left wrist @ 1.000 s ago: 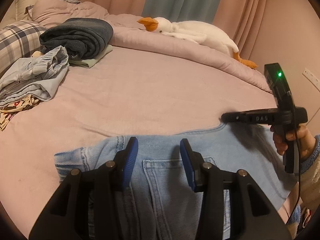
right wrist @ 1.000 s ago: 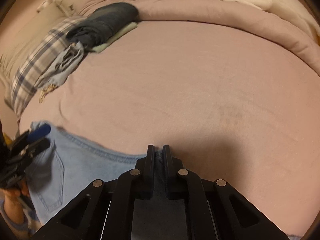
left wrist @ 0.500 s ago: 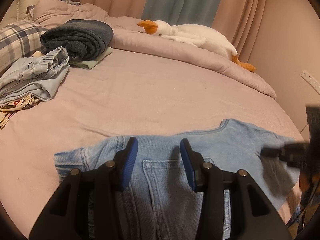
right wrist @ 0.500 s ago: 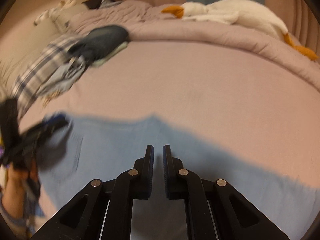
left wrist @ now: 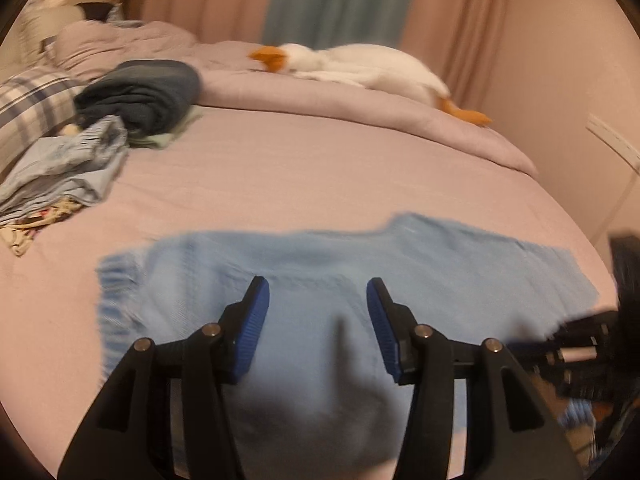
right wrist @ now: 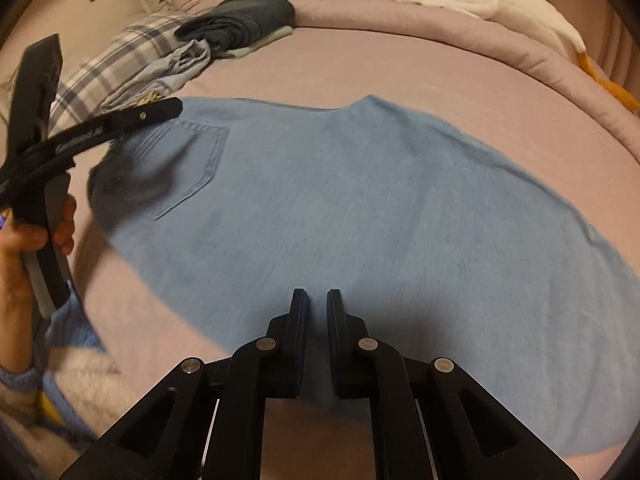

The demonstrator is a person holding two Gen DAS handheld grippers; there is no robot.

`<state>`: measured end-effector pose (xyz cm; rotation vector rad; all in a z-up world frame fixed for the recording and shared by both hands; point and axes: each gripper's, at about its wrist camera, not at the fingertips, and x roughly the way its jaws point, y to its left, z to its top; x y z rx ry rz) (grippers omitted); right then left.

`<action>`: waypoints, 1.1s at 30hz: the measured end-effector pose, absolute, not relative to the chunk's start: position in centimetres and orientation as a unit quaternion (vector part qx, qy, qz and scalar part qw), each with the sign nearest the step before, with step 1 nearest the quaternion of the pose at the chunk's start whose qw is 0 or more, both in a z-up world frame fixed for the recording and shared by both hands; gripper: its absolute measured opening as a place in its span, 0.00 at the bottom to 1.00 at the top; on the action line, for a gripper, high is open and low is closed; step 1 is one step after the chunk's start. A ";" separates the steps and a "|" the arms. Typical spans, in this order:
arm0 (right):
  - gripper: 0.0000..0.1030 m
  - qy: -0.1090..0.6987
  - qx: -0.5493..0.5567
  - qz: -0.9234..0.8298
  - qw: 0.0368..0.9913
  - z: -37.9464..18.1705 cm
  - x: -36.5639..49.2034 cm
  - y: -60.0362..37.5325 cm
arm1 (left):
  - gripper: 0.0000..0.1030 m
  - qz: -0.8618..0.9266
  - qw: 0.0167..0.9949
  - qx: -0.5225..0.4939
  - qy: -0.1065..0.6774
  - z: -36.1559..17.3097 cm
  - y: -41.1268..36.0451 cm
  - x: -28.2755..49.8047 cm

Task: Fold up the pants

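The light-blue denim pants (right wrist: 360, 208) lay spread flat on the pink bedsheet (right wrist: 400, 64), occupying the centre of the right wrist view from about 9 o'clock to 4 o'clock. A back pocket (right wrist: 184, 168) faced up at roughly 10 o'clock in that view.

The left gripper (left wrist: 318, 332) hung above the pants, near their upper edge. Its jaws stood apart and had just been opening; the blue pads (left wrist: 252, 332) showed clear space between them, with only the fabric visible below and nothing clamped. In the right wrist view the same tool appeared at 9 o'clock, held by the person's left hand (right wrist: 36, 236), with its tips over the pocket corner of the pants.

The right gripper (right wrist: 316, 320) hung over the near part of the pants at 6 o'clock in its own view. Its jaws were nearly together, leaving a thin slit, and no cloth was caught between them.

Other items lay well apart from the pants:
- A folded dark-blue garment (left wrist: 140, 96) at 10 o'clock in the left wrist view.
- A heap of pale-blue clothes (left wrist: 68, 168) at 9 o'clock, just beside the dark garment.
- A plaid pillow (right wrist: 116, 64) at 10 o'clock in the right wrist view.
- A white plush goose (left wrist: 360, 66) at 12 o'clock, resting on the rolled pink duvet (left wrist: 360, 120).
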<state>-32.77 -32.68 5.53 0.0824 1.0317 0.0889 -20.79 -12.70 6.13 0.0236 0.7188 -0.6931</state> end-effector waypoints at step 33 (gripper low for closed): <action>0.08 0.474 0.083 0.044 0.875 4.4 -34.5 -31.2 | 0.52 -0.378 0.831 0.084 0.398 4.7 -12.3 -26.1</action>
